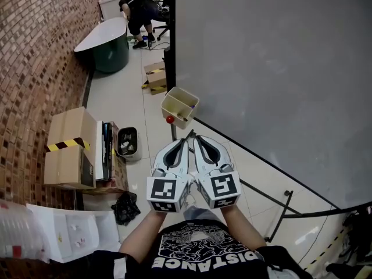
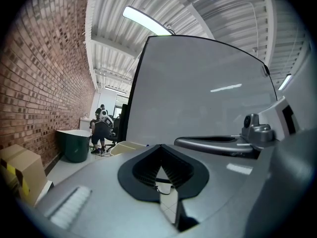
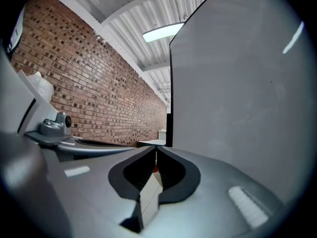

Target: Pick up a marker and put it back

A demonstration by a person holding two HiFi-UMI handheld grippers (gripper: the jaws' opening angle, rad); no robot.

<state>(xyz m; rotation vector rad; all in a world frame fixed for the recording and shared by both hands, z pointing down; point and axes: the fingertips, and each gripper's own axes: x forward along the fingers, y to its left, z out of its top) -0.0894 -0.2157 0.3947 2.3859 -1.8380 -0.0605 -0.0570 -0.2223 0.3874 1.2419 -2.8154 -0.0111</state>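
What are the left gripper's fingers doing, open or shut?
Shut: the left gripper shows its fingers meeting at the tips, nothing between them.

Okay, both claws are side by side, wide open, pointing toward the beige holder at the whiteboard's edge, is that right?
Not quite: they are not wide open. The left claw and the right claw are both shut, tips meeting with nothing between them, as each gripper view shows. The rest holds: they sit side by side, pointing toward the beige holder at the whiteboard's edge.
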